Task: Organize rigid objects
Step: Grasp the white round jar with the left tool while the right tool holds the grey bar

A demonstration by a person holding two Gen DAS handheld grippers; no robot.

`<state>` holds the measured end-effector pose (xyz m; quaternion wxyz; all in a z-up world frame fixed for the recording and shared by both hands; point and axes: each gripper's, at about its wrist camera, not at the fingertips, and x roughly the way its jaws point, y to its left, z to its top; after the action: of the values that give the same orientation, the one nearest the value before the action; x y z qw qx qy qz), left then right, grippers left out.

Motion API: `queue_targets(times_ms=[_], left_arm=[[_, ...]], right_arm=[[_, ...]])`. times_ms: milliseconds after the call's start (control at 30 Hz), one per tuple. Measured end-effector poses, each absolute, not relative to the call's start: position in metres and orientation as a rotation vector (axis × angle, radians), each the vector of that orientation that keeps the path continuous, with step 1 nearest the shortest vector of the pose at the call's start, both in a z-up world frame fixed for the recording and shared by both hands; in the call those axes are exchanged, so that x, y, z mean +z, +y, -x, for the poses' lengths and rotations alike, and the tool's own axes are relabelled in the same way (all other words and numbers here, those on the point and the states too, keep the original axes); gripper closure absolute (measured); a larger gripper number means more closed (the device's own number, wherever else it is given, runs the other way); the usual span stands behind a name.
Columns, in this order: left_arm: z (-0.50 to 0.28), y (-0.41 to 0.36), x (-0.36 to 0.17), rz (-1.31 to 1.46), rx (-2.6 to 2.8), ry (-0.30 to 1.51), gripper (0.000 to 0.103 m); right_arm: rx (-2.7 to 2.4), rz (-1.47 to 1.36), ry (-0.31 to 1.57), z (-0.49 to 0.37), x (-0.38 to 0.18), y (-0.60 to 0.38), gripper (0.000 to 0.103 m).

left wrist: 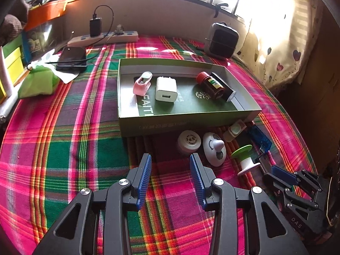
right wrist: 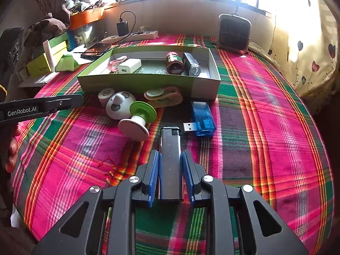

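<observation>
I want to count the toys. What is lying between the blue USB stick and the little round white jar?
In the right wrist view, between the blue USB stick and round white jar lie a white knobbed disc, a green-topped spool and a tan strap.

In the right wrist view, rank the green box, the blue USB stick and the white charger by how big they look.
1. green box
2. blue USB stick
3. white charger

The charger lies farther from the camera, so its true size against the stick is unsure.
</observation>
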<state>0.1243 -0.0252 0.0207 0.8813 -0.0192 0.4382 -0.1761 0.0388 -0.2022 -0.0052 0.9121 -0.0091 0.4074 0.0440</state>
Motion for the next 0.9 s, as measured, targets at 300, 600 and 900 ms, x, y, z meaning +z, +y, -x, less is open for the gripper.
queue_targets(times_ms=[300, 600, 900], left_arm=[[-0.138, -0.047, 0.014, 0.005, -0.336, 0.938, 0.066], [-0.147, -0.062, 0.010, -0.033, -0.296, 0.944, 0.066], [-0.151, -0.068, 0.008, -0.062, -0.236, 0.923, 0.066]], right_arm=[[0.054, 0.001, 0.832, -0.028, -0.006, -0.238, 0.079], [0.055, -0.017, 0.819, -0.026, -0.006, -0.254, 0.079], [0.066, -0.012, 0.806, -0.027, -0.007, -0.257, 0.079]])
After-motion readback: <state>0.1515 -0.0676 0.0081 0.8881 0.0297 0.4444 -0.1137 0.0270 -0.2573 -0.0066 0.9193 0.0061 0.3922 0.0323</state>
